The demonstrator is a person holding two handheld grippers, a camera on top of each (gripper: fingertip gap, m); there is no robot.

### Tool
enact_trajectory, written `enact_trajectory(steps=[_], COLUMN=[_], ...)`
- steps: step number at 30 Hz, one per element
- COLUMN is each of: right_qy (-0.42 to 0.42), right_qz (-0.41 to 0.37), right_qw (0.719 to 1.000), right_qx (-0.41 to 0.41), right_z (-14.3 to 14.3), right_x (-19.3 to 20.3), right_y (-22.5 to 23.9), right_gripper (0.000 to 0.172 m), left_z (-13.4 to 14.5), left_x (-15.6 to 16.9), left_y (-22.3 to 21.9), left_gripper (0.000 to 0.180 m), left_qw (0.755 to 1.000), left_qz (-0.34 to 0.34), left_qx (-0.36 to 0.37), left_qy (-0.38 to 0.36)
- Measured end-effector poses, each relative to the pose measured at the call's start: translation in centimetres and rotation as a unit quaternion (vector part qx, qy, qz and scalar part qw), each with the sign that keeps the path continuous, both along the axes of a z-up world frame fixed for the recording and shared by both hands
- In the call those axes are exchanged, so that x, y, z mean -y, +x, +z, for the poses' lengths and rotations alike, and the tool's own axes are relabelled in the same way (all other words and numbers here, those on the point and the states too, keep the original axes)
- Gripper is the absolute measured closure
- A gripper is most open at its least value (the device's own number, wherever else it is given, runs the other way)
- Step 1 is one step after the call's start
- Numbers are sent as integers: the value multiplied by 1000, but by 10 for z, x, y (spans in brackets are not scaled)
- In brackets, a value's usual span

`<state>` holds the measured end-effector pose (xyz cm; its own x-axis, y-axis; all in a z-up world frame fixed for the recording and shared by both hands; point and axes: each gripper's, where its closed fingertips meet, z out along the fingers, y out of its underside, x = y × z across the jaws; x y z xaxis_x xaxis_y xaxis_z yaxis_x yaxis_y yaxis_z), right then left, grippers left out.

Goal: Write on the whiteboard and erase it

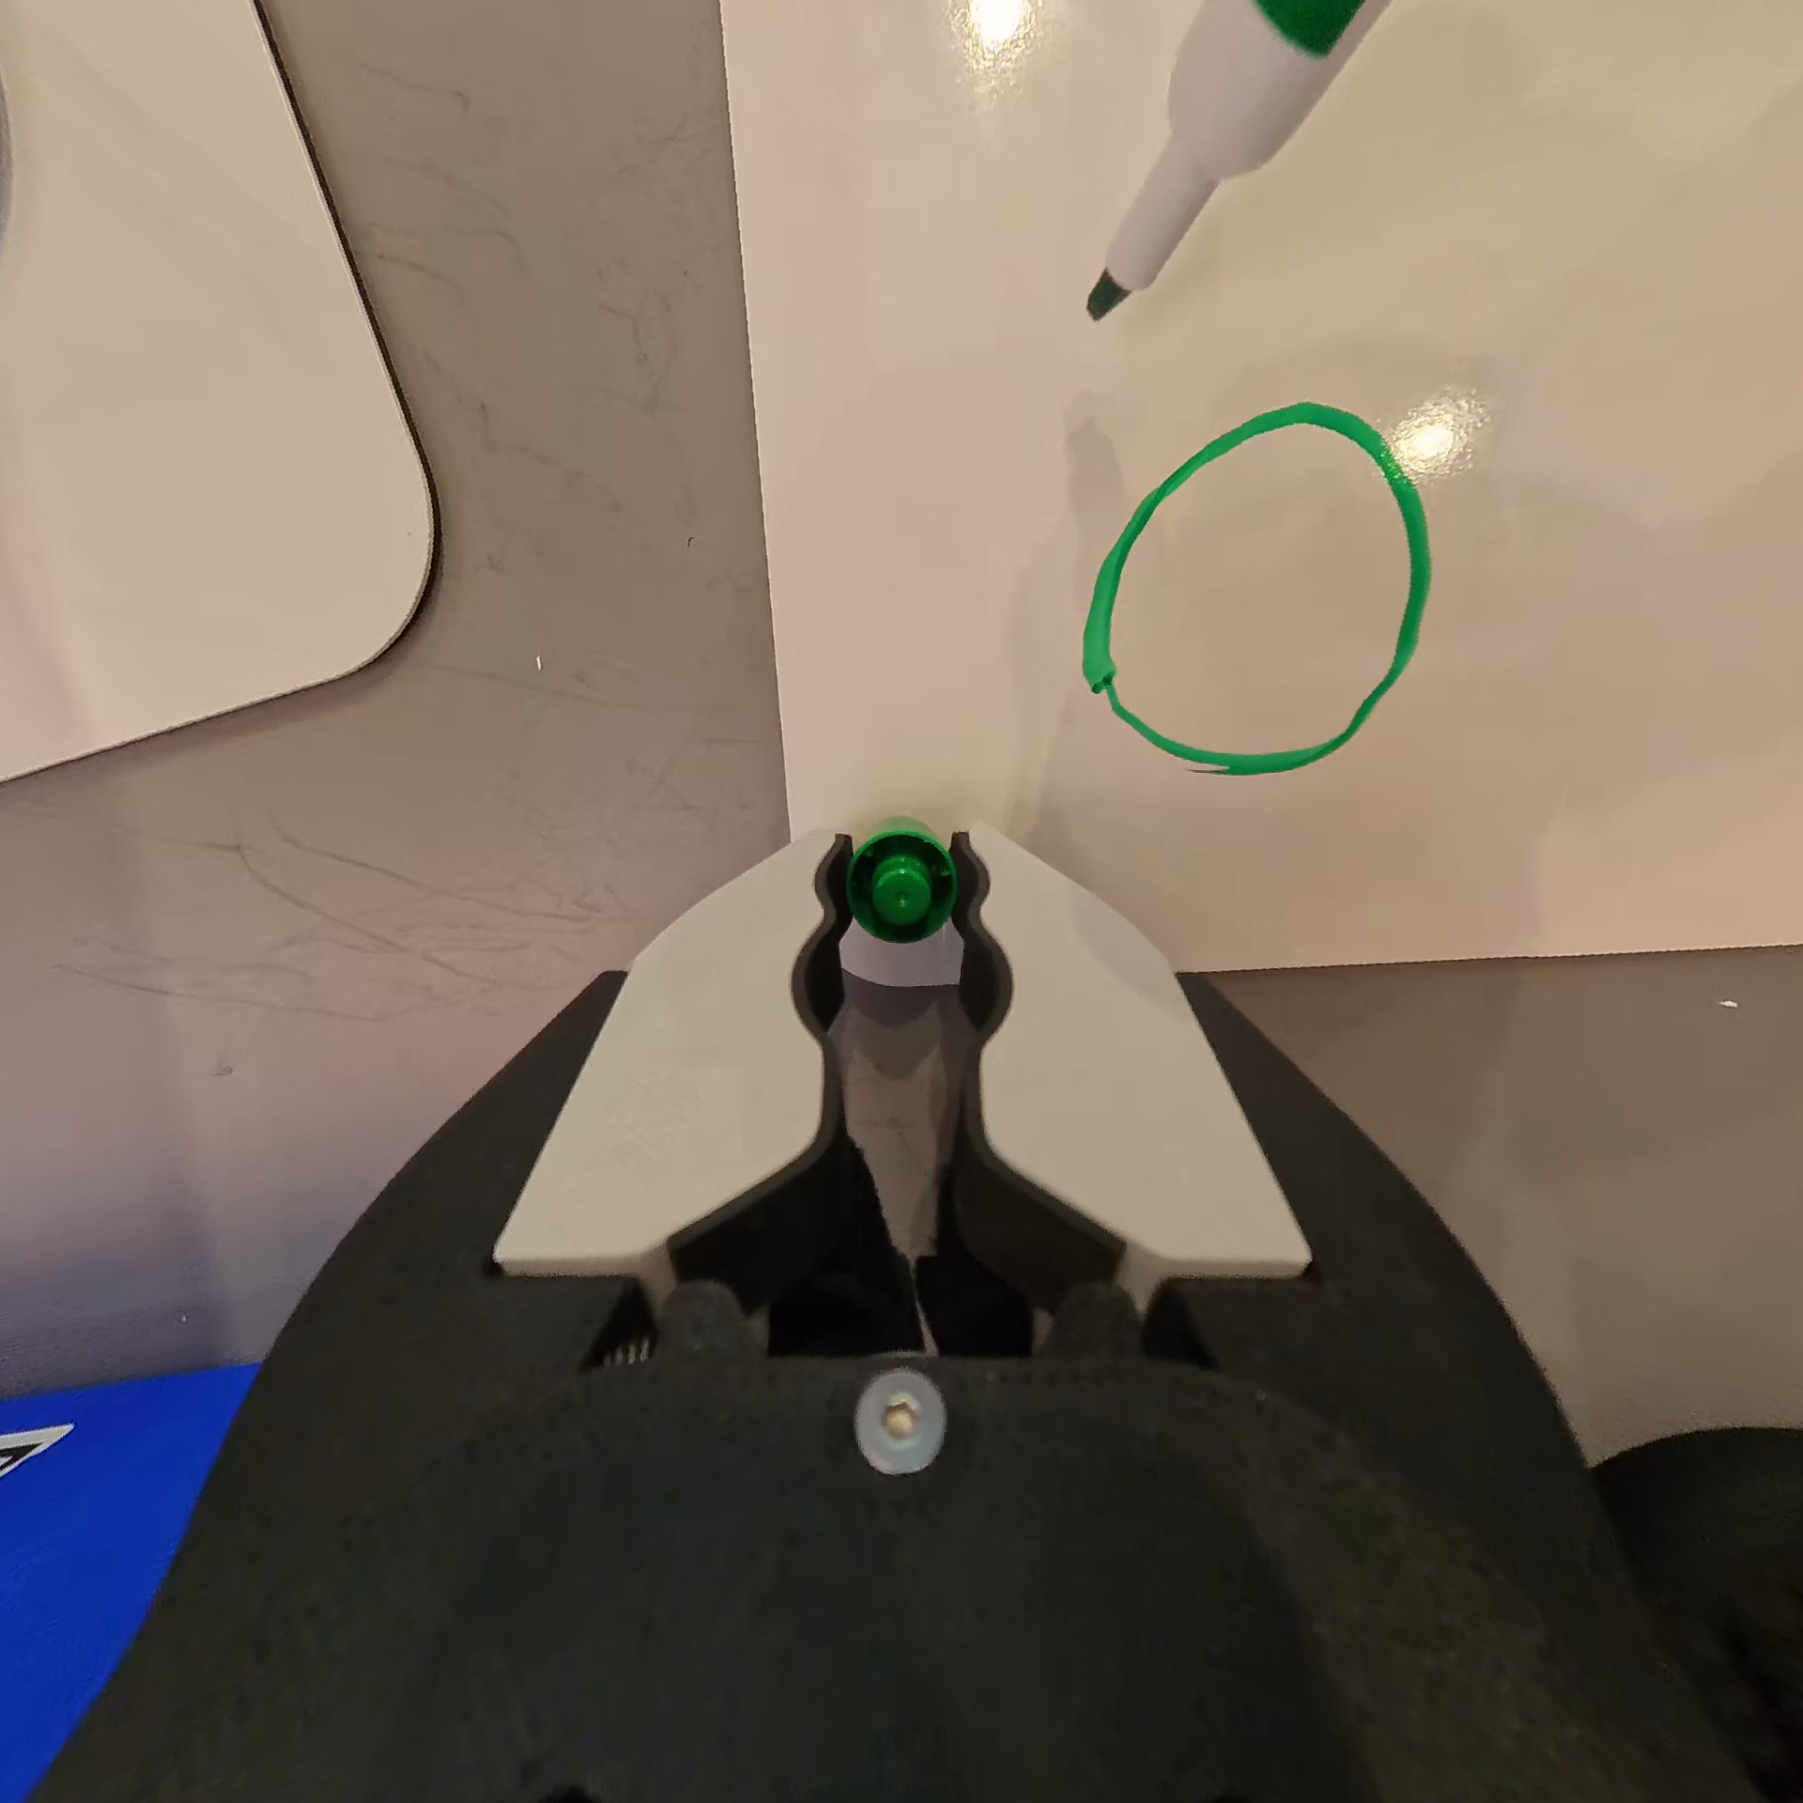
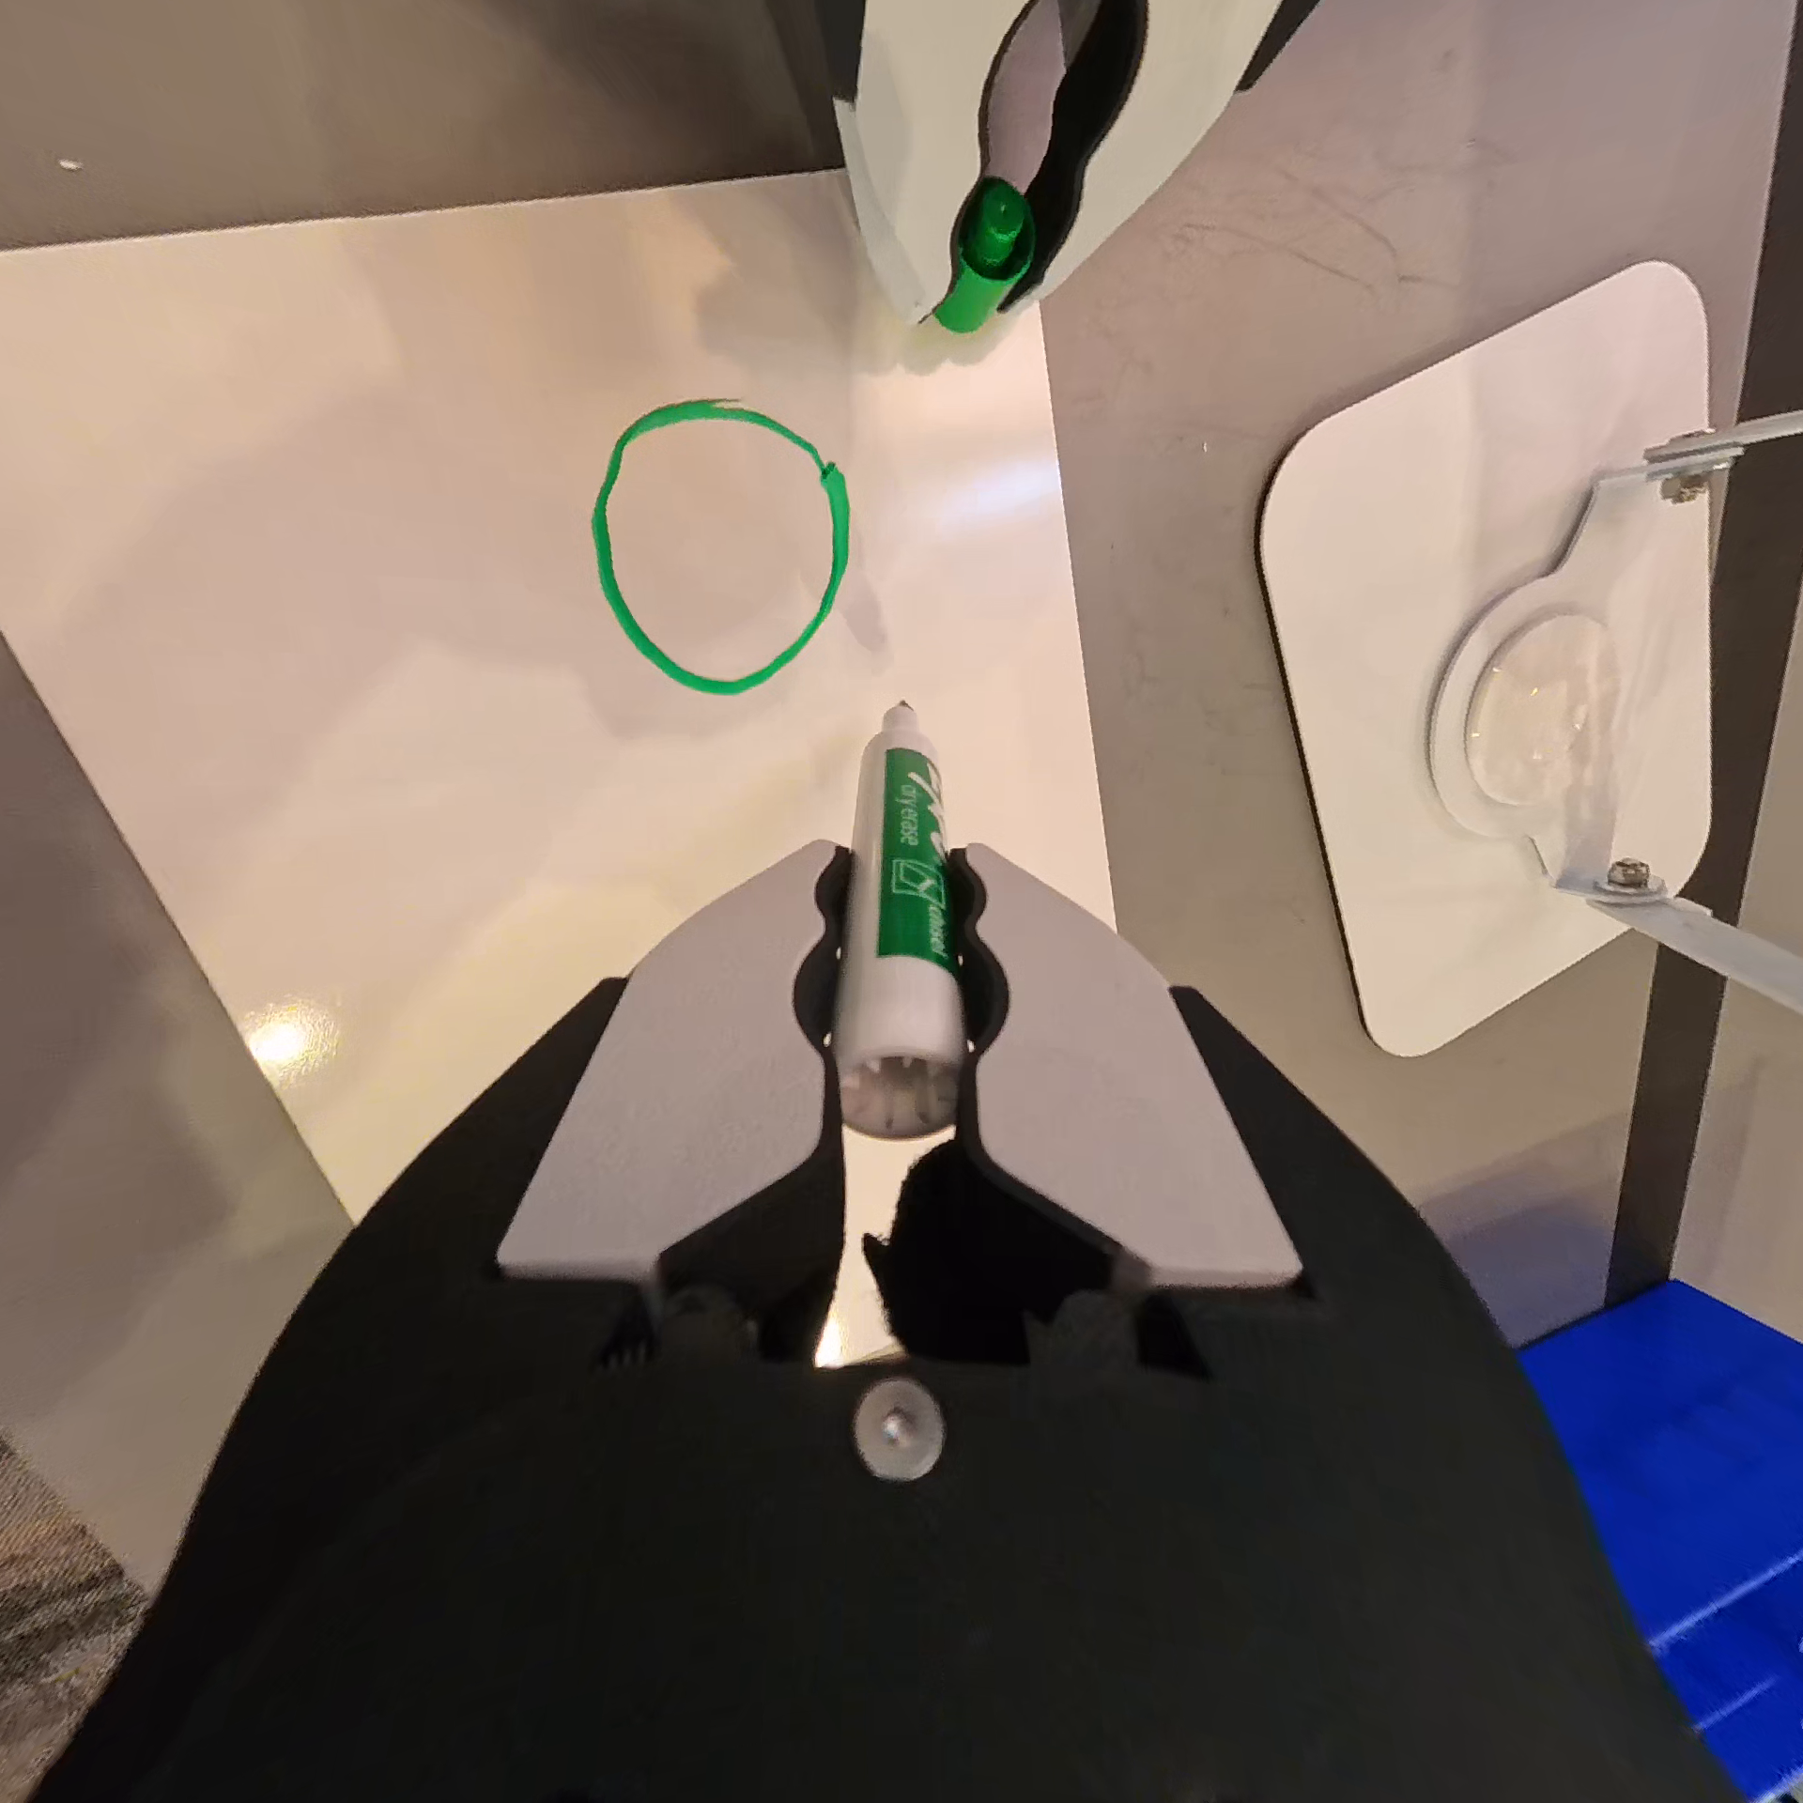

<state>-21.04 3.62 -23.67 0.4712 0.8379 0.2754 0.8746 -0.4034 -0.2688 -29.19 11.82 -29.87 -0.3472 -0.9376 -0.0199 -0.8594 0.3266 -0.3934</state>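
In the left wrist view, the left gripper is clamped on a green marker cap, its black pads pressing the cap from both sides, with the cap's closed end facing the camera. The fingertips hang over the near left corner of the whiteboard, a glossy white sheet lying on a scuffed grey table. A closed green circle is drawn on the board ahead and to the right. Beyond it, the marker slants in from the top edge, its dark green tip just clear of the circle. A white rounded panel lies on the table at the left and a blue object fills the lower left corner. In the right wrist view, the right gripper grips the white marker with its green label, both pads tight on the barrel and the uncapped tip pointing forward over the board, just beside the circle. Across the board the left gripper shows at the top with the cap in its fingertips. The white panel at the right bears a clear round fitting with metal brackets
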Motion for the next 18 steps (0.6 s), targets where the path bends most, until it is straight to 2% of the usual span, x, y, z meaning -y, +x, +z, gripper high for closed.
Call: enact_trajectory(steps=[1,18], right_qy=[-2,-22], right_qz=[2,14], right_qw=[1000,1000], right_qx=[1,16], right_z=[-2,-11], right_x=[-1,1], right_y=[-1,-5], right_gripper=[151,151], left_z=[0,0], left_x=[0,0], left_y=[0,0], left_gripper=[161,161], left_qw=[1000,1000], left_qz=[0,0], left_qx=[0,-1], left_qy=[0,0])
